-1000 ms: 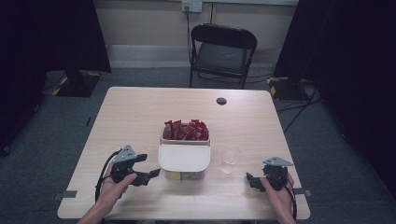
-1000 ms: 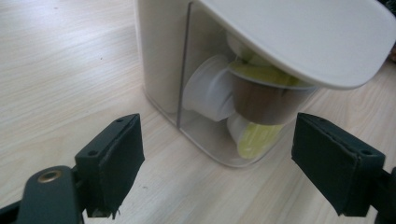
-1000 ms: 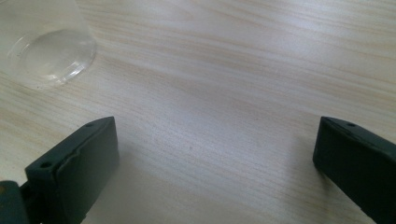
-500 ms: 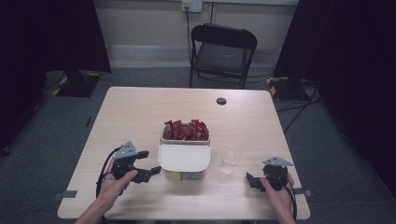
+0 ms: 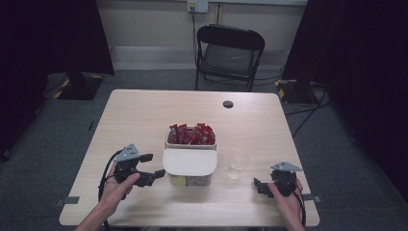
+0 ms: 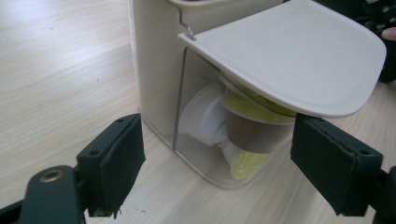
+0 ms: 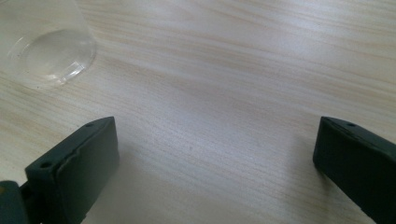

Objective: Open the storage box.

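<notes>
Now nearer the container than a second ago: left gripper [image 5: 150,167], moved in toward 3 o'clock, jaws spread wide, nothing between them, tips just beside the container's near-left corner. Right gripper [image 5: 262,185] unchanged at the table's 5 o'clock corner, jaws likewise apart and empty above bare wood.

Cream plastic container [image 5: 190,155] at table centre: rounded-rectangular, smooth, matt; long axis running from 6 to 12 o'clock. Far compartment open-topped, packed with glossy red sachets [image 5: 191,134]. Near compartment clear-walled, roofed by a flat cream lid [image 6: 299,56] with rounded corners, tilted on a thin wire hinge [image 6: 186,29], opening pointing toward 6 o'clock. Behind the clear wall: small tubs [image 6: 243,128] lying on their sides, white plastic bodies, yellow and brown foil tops.

Clear plastic cup [image 5: 237,164], round, upright, just beside the container at its 3 o'clock, between container and right gripper. Table [image 5: 144,115]: pale wood-grain laminate, square, with a small dark round disc [image 5: 228,104] toward 12 o'clock.
</notes>
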Demonstrator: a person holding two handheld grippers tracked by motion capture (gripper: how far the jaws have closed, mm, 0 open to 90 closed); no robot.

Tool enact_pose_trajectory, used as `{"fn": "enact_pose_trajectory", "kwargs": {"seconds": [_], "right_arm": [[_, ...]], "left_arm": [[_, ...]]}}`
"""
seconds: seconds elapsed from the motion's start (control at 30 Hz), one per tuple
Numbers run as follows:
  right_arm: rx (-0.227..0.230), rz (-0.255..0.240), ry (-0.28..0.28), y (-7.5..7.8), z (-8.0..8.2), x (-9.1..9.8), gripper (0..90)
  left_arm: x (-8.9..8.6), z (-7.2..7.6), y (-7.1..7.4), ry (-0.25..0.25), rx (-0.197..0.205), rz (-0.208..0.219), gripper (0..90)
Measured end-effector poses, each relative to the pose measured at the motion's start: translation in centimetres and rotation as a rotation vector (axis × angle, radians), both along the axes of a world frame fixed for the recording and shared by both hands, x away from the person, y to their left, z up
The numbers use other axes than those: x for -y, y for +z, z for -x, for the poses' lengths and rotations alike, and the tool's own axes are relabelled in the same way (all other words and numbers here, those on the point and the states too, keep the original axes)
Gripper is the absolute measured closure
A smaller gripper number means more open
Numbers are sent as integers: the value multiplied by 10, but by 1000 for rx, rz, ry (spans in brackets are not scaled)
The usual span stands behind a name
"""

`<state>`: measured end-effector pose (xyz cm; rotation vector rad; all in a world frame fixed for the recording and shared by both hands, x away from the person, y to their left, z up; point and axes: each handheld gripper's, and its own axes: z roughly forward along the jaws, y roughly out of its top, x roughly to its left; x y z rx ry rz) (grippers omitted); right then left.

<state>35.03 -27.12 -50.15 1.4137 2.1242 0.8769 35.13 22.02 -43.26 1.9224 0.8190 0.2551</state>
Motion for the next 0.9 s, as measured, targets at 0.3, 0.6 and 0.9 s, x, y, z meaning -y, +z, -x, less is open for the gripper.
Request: {"fn": "enact_pose_trajectory", "kwargs": {"seconds": [0.3,0.6,0.9], "right_arm": [[1,0,2,0,0,0,0],[1,0,2,0,0,0,0],[1,0,3,0,0,0,0]], "left_arm": [[7,-4,6,-4,4,12,163],[11,-6,11,-15,14,12,166],[12,-11,21,-18,11,34,161]]}}
